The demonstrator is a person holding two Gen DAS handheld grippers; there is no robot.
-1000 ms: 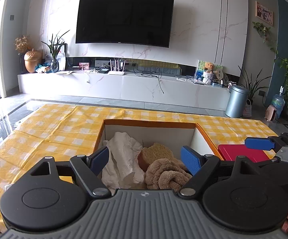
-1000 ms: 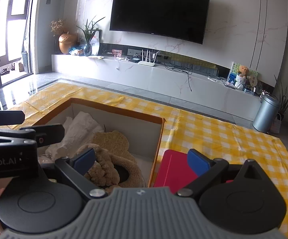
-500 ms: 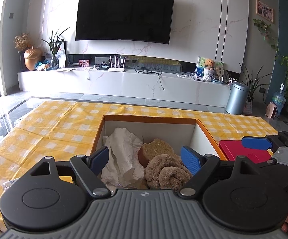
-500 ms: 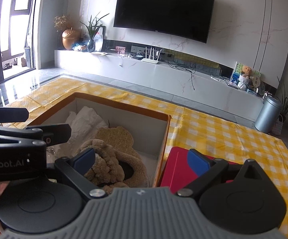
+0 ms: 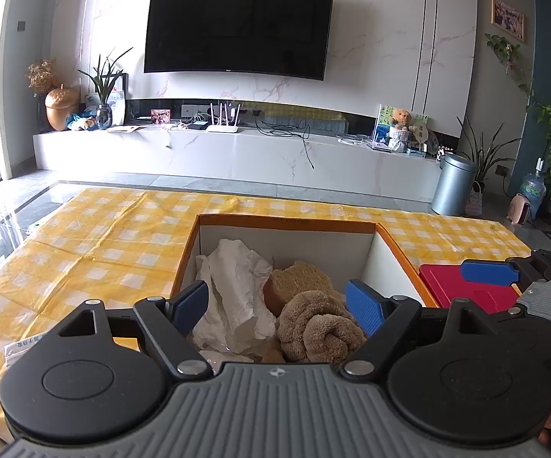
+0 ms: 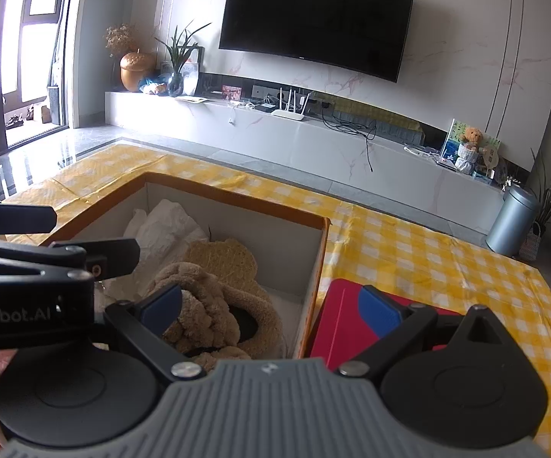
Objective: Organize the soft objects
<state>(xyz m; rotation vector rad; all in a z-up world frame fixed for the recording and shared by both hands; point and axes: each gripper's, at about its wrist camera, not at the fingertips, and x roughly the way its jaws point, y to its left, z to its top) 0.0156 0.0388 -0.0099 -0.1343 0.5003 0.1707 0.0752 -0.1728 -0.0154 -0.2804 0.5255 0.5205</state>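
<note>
An orange-rimmed white box (image 5: 287, 222) (image 6: 237, 194) sits on the yellow checked tablecloth. Inside lie a crumpled white cloth (image 5: 237, 290) (image 6: 168, 229), a yellow sponge (image 5: 298, 278) (image 6: 222, 259) and a brown plush piece (image 5: 317, 324) (image 6: 214, 305). My left gripper (image 5: 277, 305) is open and empty, held above the box's near side. My right gripper (image 6: 271, 309) is open and empty, above the box's right wall. A red lid (image 5: 466, 290) (image 6: 348, 313) lies right of the box.
The tablecloth (image 5: 103, 236) covers the table left of and behind the box. A paper label (image 5: 27, 347) lies at the near left. Beyond the table are a TV bench (image 5: 237, 152) and a metal bin (image 5: 453, 185).
Both grippers have lifted and drawn back slightly from the box. Their jaws stay open, and the objects in the box have not moved.
</note>
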